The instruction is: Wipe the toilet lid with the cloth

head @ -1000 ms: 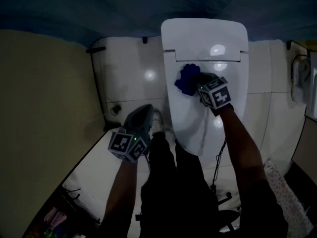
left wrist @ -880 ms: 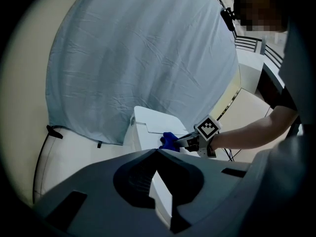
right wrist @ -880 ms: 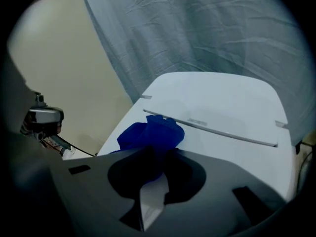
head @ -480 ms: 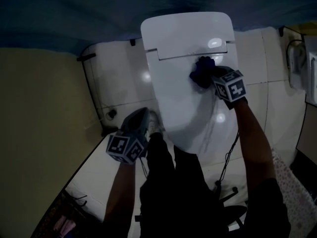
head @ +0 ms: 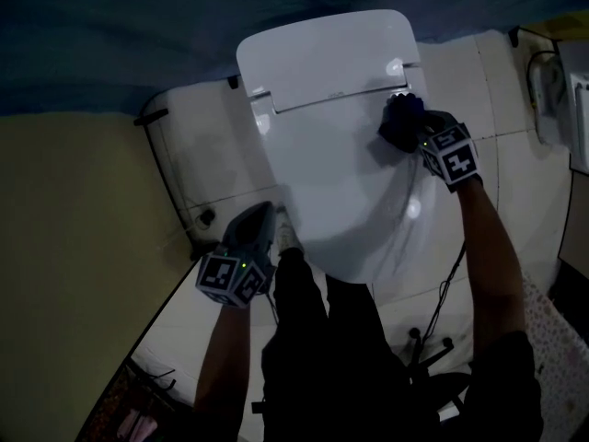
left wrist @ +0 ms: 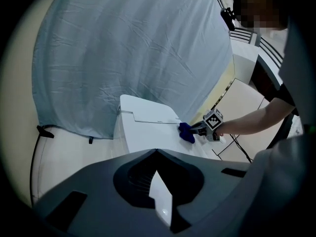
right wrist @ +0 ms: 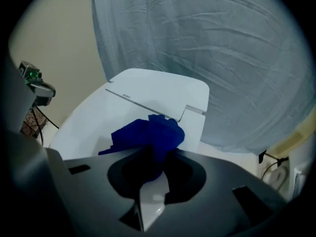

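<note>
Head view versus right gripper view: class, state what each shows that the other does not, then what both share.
Head view only: the person's arms and legs, and the marker cube on the right tool. Right gripper view only: that tool's jaws, shut on the blue cloth. Both: the cloth on the white toilet lid near its hinge, and the grey sheet behind.

cloth (head: 401, 121): carried rightward along the hinge line of the toilet lid (head: 331, 164), from left of centre to the right edge | right gripper (head: 413, 133): moved right with it | head view: toilet now framed further left
</note>
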`<state>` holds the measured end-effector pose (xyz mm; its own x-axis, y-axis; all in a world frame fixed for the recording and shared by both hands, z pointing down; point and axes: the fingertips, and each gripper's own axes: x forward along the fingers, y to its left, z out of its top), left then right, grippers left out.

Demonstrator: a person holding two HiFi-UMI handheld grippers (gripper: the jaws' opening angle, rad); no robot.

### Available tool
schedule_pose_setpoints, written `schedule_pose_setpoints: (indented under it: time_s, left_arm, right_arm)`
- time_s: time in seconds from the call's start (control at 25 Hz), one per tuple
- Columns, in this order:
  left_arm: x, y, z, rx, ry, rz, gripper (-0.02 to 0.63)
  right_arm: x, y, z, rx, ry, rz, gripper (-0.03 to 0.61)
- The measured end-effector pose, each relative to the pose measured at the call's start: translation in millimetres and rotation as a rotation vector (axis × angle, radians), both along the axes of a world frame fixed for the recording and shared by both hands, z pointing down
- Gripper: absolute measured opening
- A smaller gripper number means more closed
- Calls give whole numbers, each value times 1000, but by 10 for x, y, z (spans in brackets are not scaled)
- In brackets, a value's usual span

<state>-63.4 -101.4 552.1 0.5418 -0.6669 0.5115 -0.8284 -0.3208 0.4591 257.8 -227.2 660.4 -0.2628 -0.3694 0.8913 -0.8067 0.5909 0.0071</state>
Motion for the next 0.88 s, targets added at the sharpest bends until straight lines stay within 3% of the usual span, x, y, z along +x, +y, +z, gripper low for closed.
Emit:
schedule_pose_setpoints:
  time_s: [0.2,0.4,0.6,0.72,0.88]
  left_arm:
    - [59,-35,41,-10,10,0,-9]
    - [117,-100,-3,10,-9,27,-9]
    - [6,-145,-11,7,-29,10,-9]
    - [-81,-108,2,0,-19,-8,-9]
    - [-187,-2,-25,-8,-14,-48,-9]
  right_arm:
    - [269,-28,-19,1,51,23,63]
    - [490,-90,-62,69,111,54,63]
    - [393,-100,-178,116,124,97,61]
    - [17,-62,-490,169,17,83,61]
    - [-862,216,-915,198,-199,31,61]
